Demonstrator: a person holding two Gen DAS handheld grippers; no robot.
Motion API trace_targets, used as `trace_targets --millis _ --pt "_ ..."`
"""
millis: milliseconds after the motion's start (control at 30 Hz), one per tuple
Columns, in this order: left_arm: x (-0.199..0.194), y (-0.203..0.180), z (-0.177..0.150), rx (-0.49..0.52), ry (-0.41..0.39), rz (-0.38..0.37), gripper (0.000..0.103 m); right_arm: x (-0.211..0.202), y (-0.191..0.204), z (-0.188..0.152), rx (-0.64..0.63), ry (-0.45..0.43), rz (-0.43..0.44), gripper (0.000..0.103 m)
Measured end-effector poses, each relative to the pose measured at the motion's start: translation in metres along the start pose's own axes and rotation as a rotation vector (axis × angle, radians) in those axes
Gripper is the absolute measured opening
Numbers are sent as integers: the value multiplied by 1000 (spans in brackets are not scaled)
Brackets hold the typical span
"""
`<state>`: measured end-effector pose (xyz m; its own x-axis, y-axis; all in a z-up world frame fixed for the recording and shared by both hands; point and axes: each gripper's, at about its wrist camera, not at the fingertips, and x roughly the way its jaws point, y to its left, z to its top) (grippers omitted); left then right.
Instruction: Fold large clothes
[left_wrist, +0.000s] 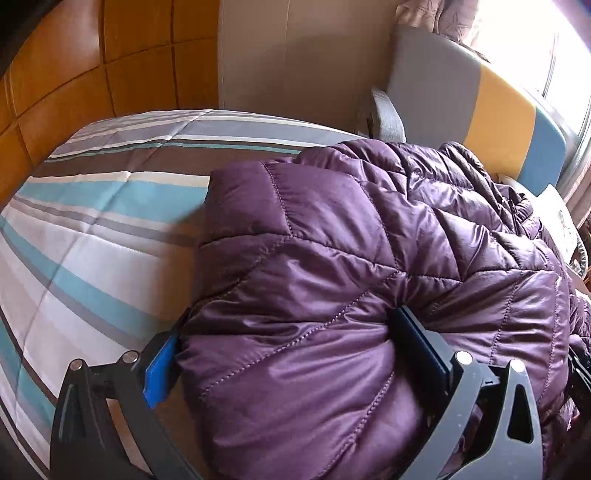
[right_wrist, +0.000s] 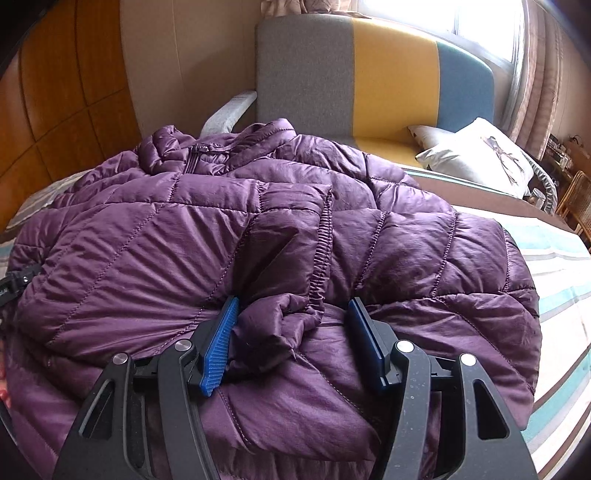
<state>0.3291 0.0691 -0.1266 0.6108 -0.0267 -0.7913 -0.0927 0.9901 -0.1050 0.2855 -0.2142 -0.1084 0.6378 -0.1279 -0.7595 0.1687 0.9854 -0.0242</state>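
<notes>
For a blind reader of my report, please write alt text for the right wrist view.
A puffy purple quilted jacket lies on a striped bedspread, and the right gripper, its blue-padded fingers apart, presses into bunched fabric at the near edge. Behind stands a grey, yellow and blue sofa with a white cushion.
</notes>
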Motion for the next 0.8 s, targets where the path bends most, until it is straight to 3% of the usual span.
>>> trace_targets --millis 233,367,533,700,800 --pt "-50 8 -22 -55 -88 -9 101 -26 -11 -3 54 -63 44 68" --pt "-80 5 -43 -3 -140 -37 101 -52 -20 -13 67 -72 50 68" --pt "-80 -1 -59 64 -96 -31 101 -60 -32 -29 85 -41 10 68" --pt "-58 9 -59 11 3 -24 101 -54 -38 -42 102 -21 -3 68" --pt "-52 14 -59 3 -1 -35 101 -46 -37 -45 98 -8 -10 68"
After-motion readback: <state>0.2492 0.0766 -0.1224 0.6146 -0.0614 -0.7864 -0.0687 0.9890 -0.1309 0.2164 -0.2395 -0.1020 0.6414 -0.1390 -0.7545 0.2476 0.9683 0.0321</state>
